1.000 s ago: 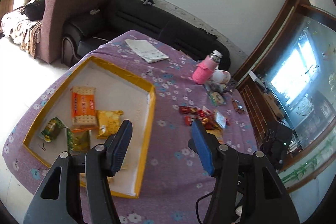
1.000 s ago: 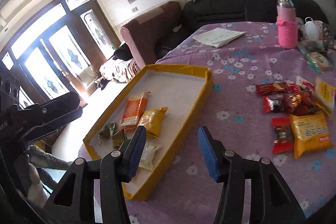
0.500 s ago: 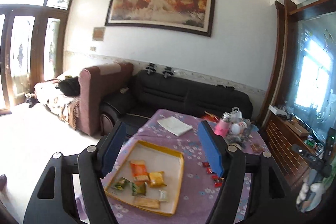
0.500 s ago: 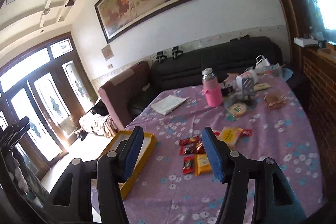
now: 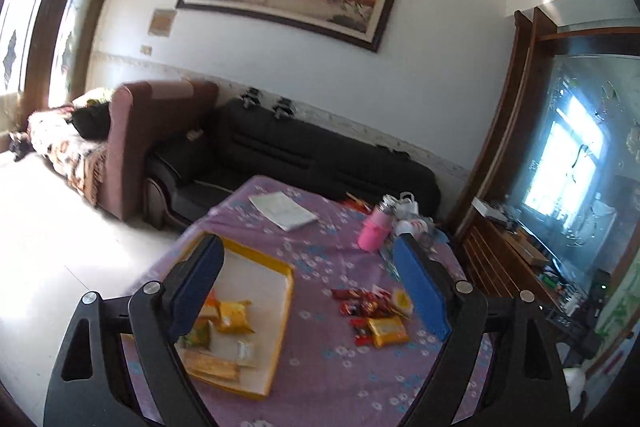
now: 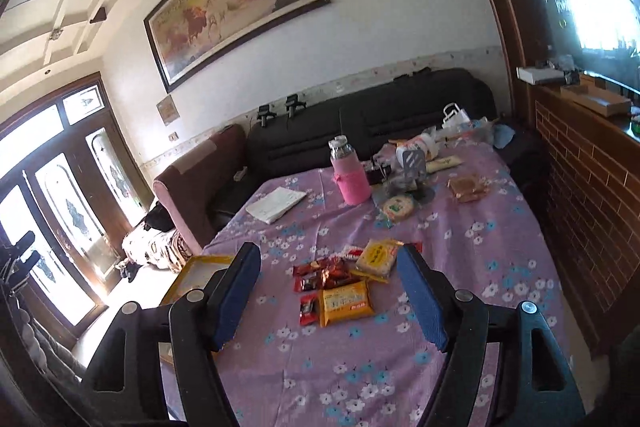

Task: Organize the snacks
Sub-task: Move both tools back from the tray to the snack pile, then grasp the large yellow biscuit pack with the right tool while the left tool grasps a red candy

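A yellow-rimmed tray (image 5: pixel 285 301) lies on the purple flowered tablecloth (image 5: pixel 328 367) and holds several snack packets, among them a yellow one (image 5: pixel 234 315). Loose snacks lie to its right: red packets (image 5: pixel 360 305) and a yellow packet (image 5: pixel 387 331). In the right wrist view the yellow packet (image 6: pixel 347 302), red packets (image 6: pixel 322 273) and a pale packet (image 6: pixel 378 254) lie between the fingers, and the tray's corner (image 6: pixel 200 263) shows at left. My left gripper (image 5: pixel 306 285) is open and empty, high above the table. My right gripper (image 6: pixel 328 291) is open and empty, also well above it.
A pink bottle (image 6: pixel 351 178), white papers (image 6: pixel 276 203), a round green-labelled packet (image 6: pixel 397 207) and other clutter (image 6: pixel 432 155) sit at the table's far end. A black sofa (image 5: pixel 304 155) and a brown armchair (image 5: pixel 132 139) stand behind. A wooden cabinet (image 6: pixel 592 187) stands to the right.
Both grippers have pulled back and up from close over the tray to well above the table. Both stay open and empty.
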`<state>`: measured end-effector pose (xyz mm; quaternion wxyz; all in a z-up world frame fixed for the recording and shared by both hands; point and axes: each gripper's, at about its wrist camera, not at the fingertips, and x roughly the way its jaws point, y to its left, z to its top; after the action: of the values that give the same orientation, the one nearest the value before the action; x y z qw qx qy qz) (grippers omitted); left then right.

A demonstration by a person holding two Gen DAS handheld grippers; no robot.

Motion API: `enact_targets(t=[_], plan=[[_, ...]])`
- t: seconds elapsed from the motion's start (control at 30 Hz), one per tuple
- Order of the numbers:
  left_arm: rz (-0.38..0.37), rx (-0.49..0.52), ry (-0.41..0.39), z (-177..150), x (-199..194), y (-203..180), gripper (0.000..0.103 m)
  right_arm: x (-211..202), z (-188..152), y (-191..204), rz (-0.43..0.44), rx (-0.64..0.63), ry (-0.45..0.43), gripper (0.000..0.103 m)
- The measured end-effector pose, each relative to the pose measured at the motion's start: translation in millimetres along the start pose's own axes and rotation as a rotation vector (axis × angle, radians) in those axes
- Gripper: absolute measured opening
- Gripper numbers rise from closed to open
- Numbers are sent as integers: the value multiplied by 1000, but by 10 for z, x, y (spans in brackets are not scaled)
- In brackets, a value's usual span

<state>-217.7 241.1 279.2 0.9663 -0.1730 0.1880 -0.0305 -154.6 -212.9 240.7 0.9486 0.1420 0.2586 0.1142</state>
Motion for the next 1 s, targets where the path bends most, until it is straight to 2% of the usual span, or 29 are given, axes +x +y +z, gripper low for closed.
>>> enact_targets(t=[0.17, 0.3, 0.4, 0.57, 0.63, 0.77, 0.9, 1.0], plan=[[-70, -20, 139, -385, 641, -129, 87, 522, -241, -135, -12, 15, 70, 73], [-77, -33, 209, -560, 1012, -115, 87, 975, -430, -239, -34, 20, 144, 73], [-51, -41, 243, -713, 1203, -53, 87, 1344, -517, -334, -33, 35, 179, 73], [-62, -68, 310, -963, 1459, 69, 87, 1921, -706, -415, 10, 75, 282, 72], [-41, -64, 337, -1075, 1594, 95, 87, 2076, -775, -420, 5, 69, 312, 71], [-62, -70, 405, -1230, 1841, 76, 87, 2303, -859, -448, 19, 105, 357, 70], [-78, -58, 443, -1361, 1962, 17, 87, 2605, -857, -443, -9, 122, 379, 71], [-83, -55, 464, -1420, 1995, 4, 87, 2864, -873, -341, -87, 53, 404, 71]])
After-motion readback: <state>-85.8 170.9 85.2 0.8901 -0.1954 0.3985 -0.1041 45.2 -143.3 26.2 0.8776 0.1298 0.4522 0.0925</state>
